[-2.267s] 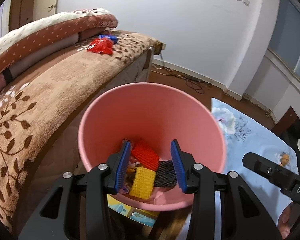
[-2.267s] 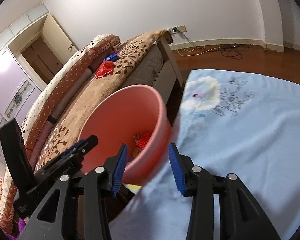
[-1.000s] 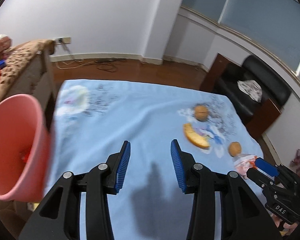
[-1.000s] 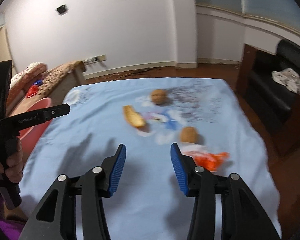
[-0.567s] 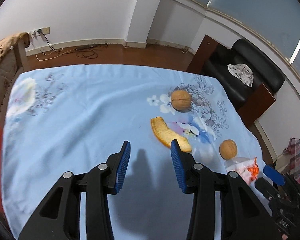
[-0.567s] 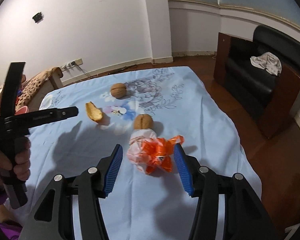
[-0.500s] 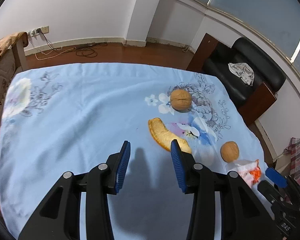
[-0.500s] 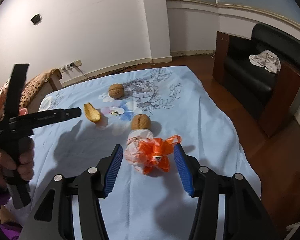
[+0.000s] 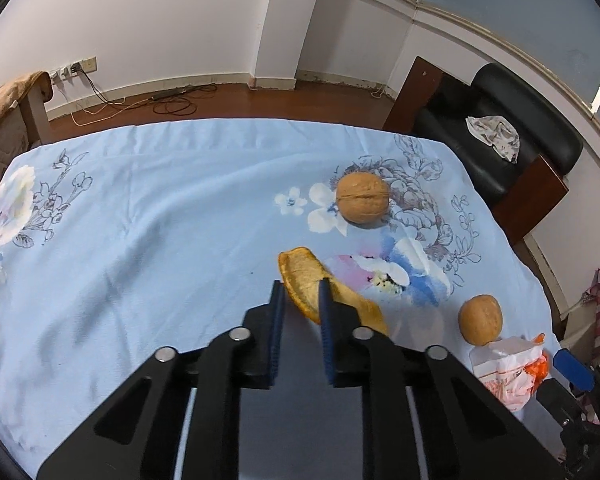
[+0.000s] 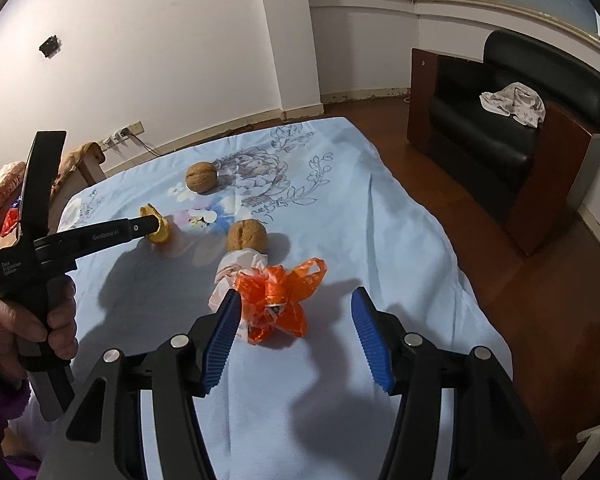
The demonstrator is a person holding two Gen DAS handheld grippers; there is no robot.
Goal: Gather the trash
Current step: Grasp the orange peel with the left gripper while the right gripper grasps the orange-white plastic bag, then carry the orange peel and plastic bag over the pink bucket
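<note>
Your left gripper [image 9: 300,292] has nearly closed on the peel [image 9: 312,288] mid-tabletop; its thin edge could slip free. Your right gripper [image 10: 296,312] gapes empty around the plastic bag [image 10: 272,296] near the right edge; loose film may snag.

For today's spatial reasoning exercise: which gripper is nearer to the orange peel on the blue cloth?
Left. The left gripper has its fingers closing around the orange peel. The right gripper is off to the side, open at the orange plastic bag, with a walnut between.
</note>
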